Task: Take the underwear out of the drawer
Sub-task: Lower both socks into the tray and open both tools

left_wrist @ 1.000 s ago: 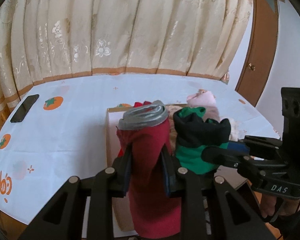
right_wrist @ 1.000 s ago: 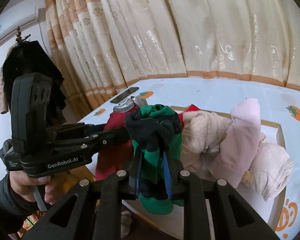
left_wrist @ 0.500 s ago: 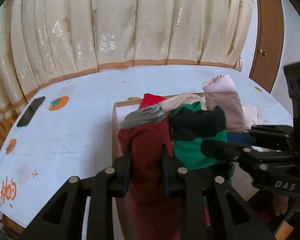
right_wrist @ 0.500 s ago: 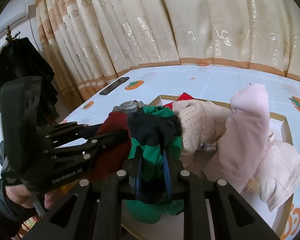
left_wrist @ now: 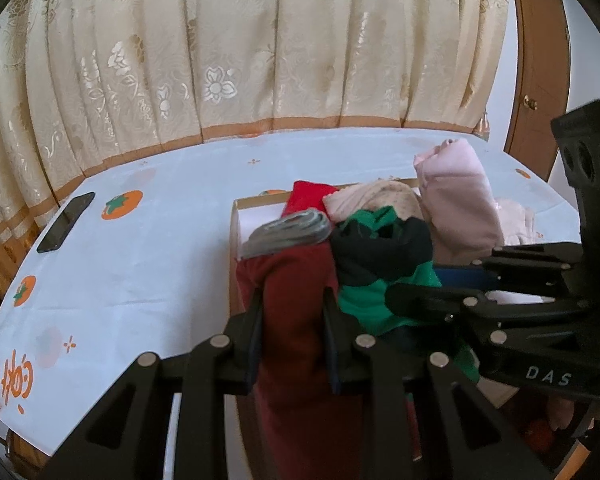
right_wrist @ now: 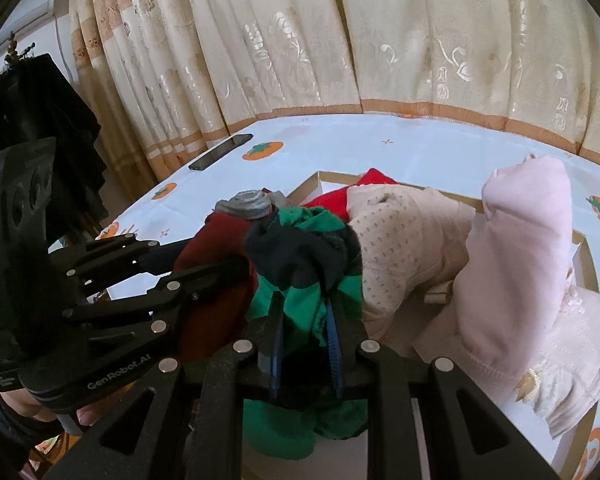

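My left gripper (left_wrist: 292, 300) is shut on a rolled dark red underwear (left_wrist: 296, 312) with a grey waistband, held upright at the near left corner of the drawer box (left_wrist: 233, 240). My right gripper (right_wrist: 306, 308) is shut on a rolled green and black underwear (right_wrist: 300, 264), right beside the red roll (right_wrist: 216, 264). The right gripper also shows in the left wrist view (left_wrist: 416, 292), and the left gripper in the right wrist view (right_wrist: 204, 268). Bright red (right_wrist: 332, 200), beige dotted (right_wrist: 404, 240) and pink (right_wrist: 520, 248) rolls stand in the box.
The box sits on a white tablecloth with orange fruit prints (left_wrist: 140, 248). A black phone (left_wrist: 66, 222) lies at the far left edge. Cream curtains (left_wrist: 260, 48) hang behind the table. A wooden door (left_wrist: 536, 80) is at the right. Dark clothes (right_wrist: 40, 120) hang at the left.
Both grippers have moved forward and a little upward with their rolls; the box and the other rolls now show more from above. Both grips are unchanged.
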Action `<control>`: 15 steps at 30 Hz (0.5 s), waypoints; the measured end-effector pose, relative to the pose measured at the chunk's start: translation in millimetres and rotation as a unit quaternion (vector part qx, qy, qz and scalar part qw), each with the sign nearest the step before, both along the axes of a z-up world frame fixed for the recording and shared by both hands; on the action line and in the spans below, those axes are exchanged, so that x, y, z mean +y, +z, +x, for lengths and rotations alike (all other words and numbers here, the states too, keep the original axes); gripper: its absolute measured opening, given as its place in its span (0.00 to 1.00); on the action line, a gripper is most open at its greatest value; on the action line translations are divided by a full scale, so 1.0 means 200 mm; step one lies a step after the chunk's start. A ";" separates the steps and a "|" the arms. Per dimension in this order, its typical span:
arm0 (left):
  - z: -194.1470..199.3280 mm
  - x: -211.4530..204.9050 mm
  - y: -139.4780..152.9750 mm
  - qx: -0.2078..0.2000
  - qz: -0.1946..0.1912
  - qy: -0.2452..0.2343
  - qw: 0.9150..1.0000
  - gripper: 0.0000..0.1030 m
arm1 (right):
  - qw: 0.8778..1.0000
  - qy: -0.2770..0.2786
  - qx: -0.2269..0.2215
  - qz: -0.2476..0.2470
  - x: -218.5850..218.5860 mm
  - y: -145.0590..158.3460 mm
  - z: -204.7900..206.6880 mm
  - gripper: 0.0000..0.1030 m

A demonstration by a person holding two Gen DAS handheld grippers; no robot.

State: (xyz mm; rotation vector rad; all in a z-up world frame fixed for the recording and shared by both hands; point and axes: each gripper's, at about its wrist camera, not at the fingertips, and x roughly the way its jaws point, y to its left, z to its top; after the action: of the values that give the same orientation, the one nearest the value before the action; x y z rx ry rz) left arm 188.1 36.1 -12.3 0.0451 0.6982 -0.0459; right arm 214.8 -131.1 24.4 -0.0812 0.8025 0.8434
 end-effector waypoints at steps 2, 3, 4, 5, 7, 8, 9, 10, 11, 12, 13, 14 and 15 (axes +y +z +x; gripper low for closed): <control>0.00 0.00 0.00 0.000 0.001 0.000 1.000 0.23 | 1.000 0.000 0.001 0.000 0.00 0.00 0.00 0.21; 0.00 0.00 0.00 0.000 -0.001 0.000 1.000 0.24 | 1.000 0.000 0.002 0.000 0.00 0.00 0.00 0.21; 0.00 0.00 -0.01 0.000 -0.001 0.000 1.000 0.24 | 1.000 0.000 0.002 0.000 0.01 0.00 0.00 0.21; 0.00 0.00 -0.01 0.000 0.000 -0.001 1.000 0.24 | 1.000 0.000 0.002 -0.001 0.01 0.01 0.00 0.21; 0.00 0.00 -0.01 -0.001 0.000 0.000 1.000 0.24 | 1.000 0.001 0.000 -0.004 0.01 0.00 -0.01 0.21; 0.00 0.00 -0.01 -0.001 0.000 0.000 1.000 0.24 | 1.000 0.001 0.000 -0.005 0.01 0.00 -0.01 0.21; 0.00 0.00 -0.01 0.000 0.002 0.000 1.000 0.24 | 1.000 0.001 -0.001 -0.006 0.01 0.00 -0.01 0.21; 0.00 -0.01 -0.01 0.000 0.002 0.000 1.000 0.24 | 1.000 0.001 -0.001 -0.006 0.01 0.00 -0.01 0.21; 0.01 -0.01 -0.01 0.000 0.002 -0.001 1.000 0.24 | 1.000 0.000 0.000 -0.005 0.00 0.00 -0.01 0.21; 0.01 -0.01 -0.01 0.000 0.002 -0.001 1.000 0.24 | 1.000 0.000 0.001 -0.005 0.00 0.00 -0.01 0.21; 0.01 -0.01 -0.01 0.000 0.003 -0.001 1.000 0.25 | 1.000 -0.001 0.002 -0.004 0.00 -0.01 -0.01 0.22; 0.01 -0.01 -0.01 0.000 0.003 -0.001 1.000 0.25 | 1.000 -0.001 0.002 -0.003 0.00 -0.01 -0.01 0.22; 0.01 -0.01 -0.01 0.000 0.002 -0.001 1.000 0.26 | 1.000 -0.001 0.004 -0.002 -0.01 -0.01 -0.01 0.22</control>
State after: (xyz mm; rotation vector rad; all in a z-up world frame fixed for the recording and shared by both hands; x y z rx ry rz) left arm 190.1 34.4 -15.0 0.0497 0.6985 -0.0456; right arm 213.4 -132.4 22.6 -0.0814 0.8112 0.8395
